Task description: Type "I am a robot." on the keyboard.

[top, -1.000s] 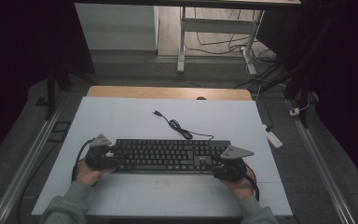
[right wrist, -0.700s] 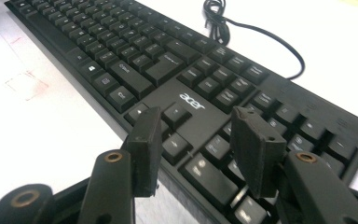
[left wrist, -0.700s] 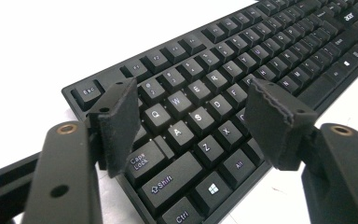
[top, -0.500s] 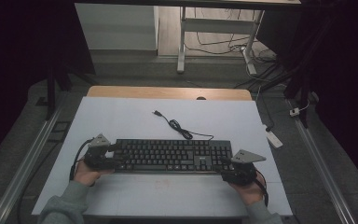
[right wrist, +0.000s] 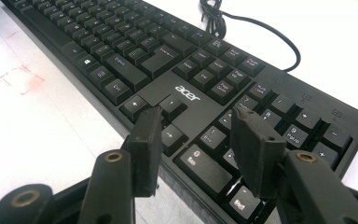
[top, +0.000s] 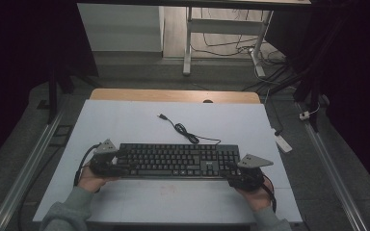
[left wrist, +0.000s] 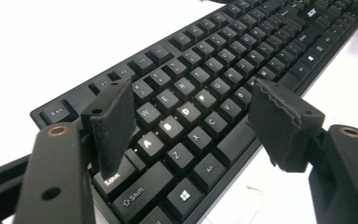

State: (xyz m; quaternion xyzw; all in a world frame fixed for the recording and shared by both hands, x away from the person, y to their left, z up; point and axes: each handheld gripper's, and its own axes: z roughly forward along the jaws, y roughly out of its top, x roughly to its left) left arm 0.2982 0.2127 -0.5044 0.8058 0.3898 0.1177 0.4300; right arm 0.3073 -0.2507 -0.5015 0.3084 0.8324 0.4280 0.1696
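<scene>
A white table (top: 125, 120) carries a black Acer keyboard (top: 176, 160) near its 6 o'clock edge, cable (top: 183, 130) trailing toward 12. The left gripper (left wrist: 191, 116), jaws having just opened, straddles its 9 o'clock end; the right gripper (right wrist: 196, 140), wide, hovers over the number pad, where the logo is legible.

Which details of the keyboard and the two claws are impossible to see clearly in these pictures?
- High view: letters on the keyboard keys are too small and dim to read.
- High view: the left claw and right claw tips are hidden under their grey plates.
- Left gripper view: the keyboard's near corner is covered by the left claw.
- Right gripper view: the cable leaves the top edge, so its plug is cut off; the right claw covers some number keys.
</scene>
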